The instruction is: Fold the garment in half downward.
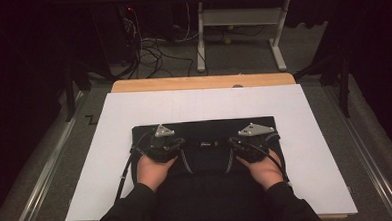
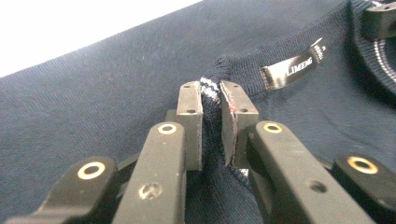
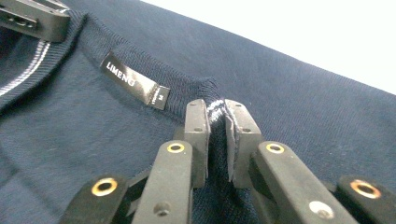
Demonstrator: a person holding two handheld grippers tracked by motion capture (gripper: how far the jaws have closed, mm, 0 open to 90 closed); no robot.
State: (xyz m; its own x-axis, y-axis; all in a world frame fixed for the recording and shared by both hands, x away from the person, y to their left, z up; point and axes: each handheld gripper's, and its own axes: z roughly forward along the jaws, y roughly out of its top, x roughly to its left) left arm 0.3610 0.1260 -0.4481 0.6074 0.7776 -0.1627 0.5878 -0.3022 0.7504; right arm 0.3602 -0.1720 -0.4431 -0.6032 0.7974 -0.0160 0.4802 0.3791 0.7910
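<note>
We see dim, soft high view, dark surroundings; flat white paper sheet overexposed in sharper gripper views

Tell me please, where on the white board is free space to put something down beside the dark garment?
Free strips of the white board lie left of the navy garment, right of it, and a wide band between it and the wooden table edge. It is crowded at the collar, where the left gripper and right gripper pinch it.

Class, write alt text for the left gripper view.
The left hand-held gripper pinches the striped ribbed collar of a dark navy knitted sweater, beside its black woven neck label, lying on a white board.
</note>
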